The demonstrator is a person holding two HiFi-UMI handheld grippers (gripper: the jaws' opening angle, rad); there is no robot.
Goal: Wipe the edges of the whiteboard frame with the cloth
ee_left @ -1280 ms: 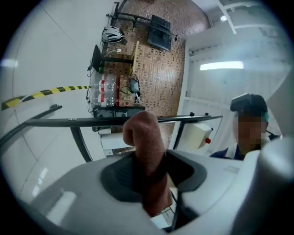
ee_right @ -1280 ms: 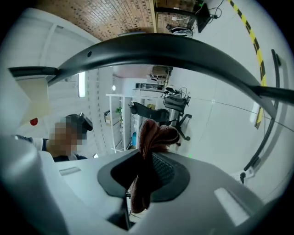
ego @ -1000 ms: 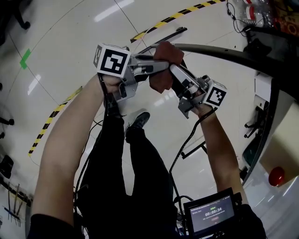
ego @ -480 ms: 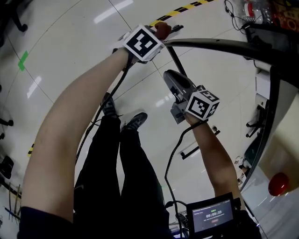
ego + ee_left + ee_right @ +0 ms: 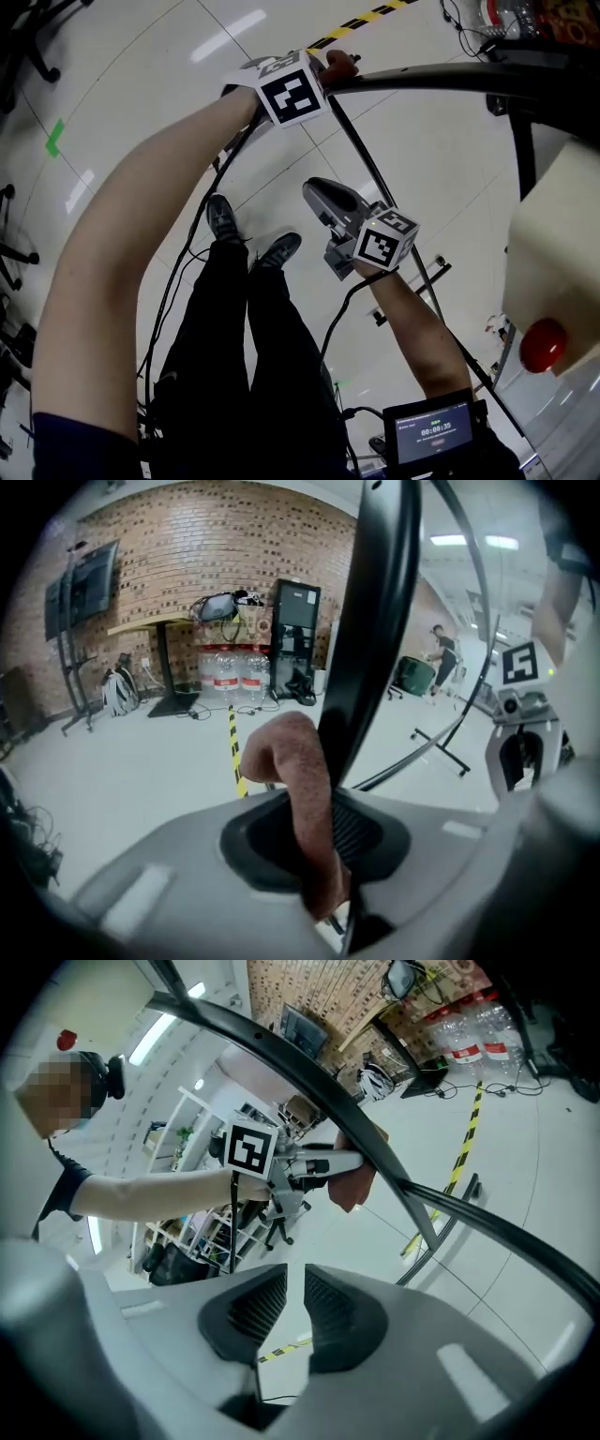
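The left tool (image 5: 328, 855) now grips the cloth (image 5: 298, 780) alone, touching the frame (image 5: 367, 621). The right tool (image 5: 293, 1312) has dropped below it, empty, with its jaws closing. Wiping can likely start.

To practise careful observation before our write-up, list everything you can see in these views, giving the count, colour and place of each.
cloth: one, reddish-brown, pinched in the left tool, against the frame
whiteboard frame: one, black, arching across the top of the head view
floor tape: one strip, yellow and black, on the floor beyond the frame
tape mark: one, green, on the floor at left
water bottles: several, clear, by the brick wall
screen: one, black, bottom of the head view
knob: one, red, at the right edge
shoes: two, dark, on the floor
left tool: one, grey, shut on the cloth
right tool: one, grey, jaws closing, nothing between them
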